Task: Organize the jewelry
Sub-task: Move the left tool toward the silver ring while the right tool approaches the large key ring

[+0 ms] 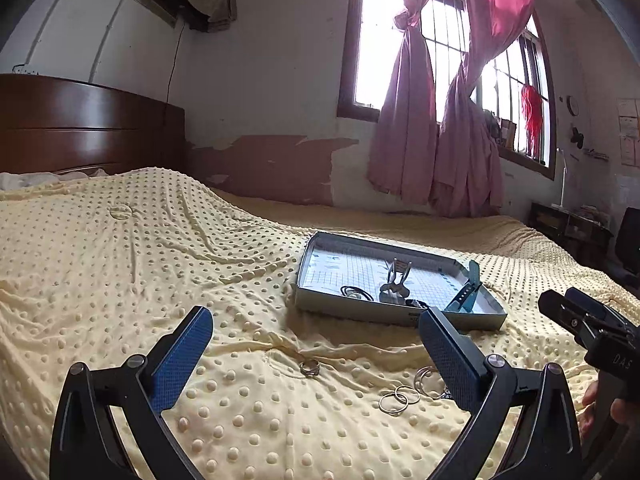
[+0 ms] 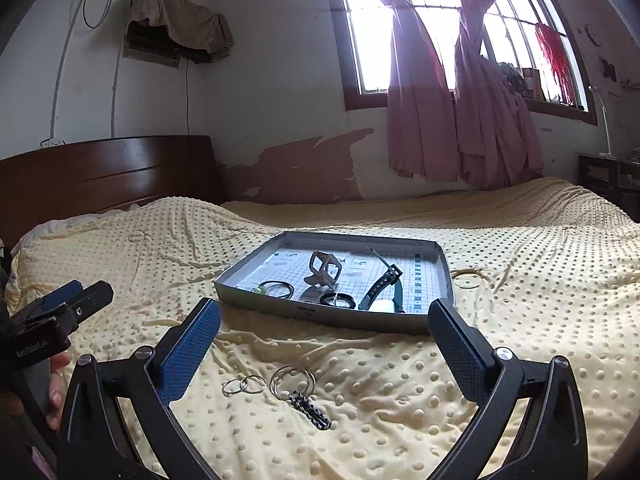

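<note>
Two thin linked silver rings [image 2: 244, 384] lie flat on the dotted yellow bedspread [image 2: 520, 280], just left of a larger steel key ring [image 2: 292, 378] whose dark ridged fob [image 2: 310, 409] points toward the camera and rightward. Beyond them sits the shallow grey cardboard tray [image 2: 448, 280] holding a black watch [image 2: 384, 286] whose strap runs away and up-right. The left gripper [image 1: 316, 328] and right gripper [image 2: 326, 318] both hover spread wide, holding nothing.

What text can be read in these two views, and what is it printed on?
"GenRobot.AI": white lettering on the black body of the left hand-held gripper, seen in the right wrist view.
"DAS": partial lettering, cut off at the frame edge, on the black body of the right hand-held gripper.
Printing on the grid sheet lining the shallow grey cardboard tray: too small to read.
</note>
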Motion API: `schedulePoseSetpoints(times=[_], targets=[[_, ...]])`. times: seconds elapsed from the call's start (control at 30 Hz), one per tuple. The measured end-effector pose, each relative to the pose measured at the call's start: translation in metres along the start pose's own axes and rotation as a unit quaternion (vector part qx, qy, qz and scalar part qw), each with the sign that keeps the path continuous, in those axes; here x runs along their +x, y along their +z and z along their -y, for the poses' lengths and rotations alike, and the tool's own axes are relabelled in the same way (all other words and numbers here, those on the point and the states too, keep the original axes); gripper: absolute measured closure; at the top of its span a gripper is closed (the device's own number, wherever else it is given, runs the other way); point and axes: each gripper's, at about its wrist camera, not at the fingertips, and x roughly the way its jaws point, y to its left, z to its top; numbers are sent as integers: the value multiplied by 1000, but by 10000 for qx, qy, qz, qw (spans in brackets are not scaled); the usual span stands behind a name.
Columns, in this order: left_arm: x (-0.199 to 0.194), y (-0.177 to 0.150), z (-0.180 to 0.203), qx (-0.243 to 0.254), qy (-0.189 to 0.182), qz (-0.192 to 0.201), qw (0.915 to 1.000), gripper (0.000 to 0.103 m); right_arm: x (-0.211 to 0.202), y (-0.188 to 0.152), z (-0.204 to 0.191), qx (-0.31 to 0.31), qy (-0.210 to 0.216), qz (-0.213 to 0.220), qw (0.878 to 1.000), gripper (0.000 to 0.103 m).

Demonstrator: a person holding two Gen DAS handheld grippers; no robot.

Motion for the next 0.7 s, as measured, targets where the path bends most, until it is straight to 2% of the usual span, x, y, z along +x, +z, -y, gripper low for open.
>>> schedulePoseSetpoints(times=[0.17, 0.3, 0.37, 0.43, 0.5, 0.63, 0.7], targets=[[18, -1, -5, -37, -78, -75, 9999, 0, 24, 0, -6, 43, 186, -96, 9998, 1], [30, -9, -5, 143, -94, -215, 9996, 0, 39, -9, -13, -86, 249, -243, 9994, 2], [35, -13, -4, 226, -175, -286, 9992, 0, 47, -16, -15, -157, 295, -399, 9986, 11], [39, -16, -3, 301, -291, -362, 9985, 1, 55, -23, -15, -151, 304, -595, 9977, 30], [47, -19, -3, 334, -415, -476, 9974, 12, 62, -28, -13, -119, 329, -746, 9966, 35], [66, -24, -4, 275, -704, -817, 9938, 30, 77, -35, -14, -145, 430, -1089, 9930, 58], [75, -28, -5, 229, -777, -988, 9918, 43, 86, -40, -15, -172, 495, -1303, 9901, 62]])
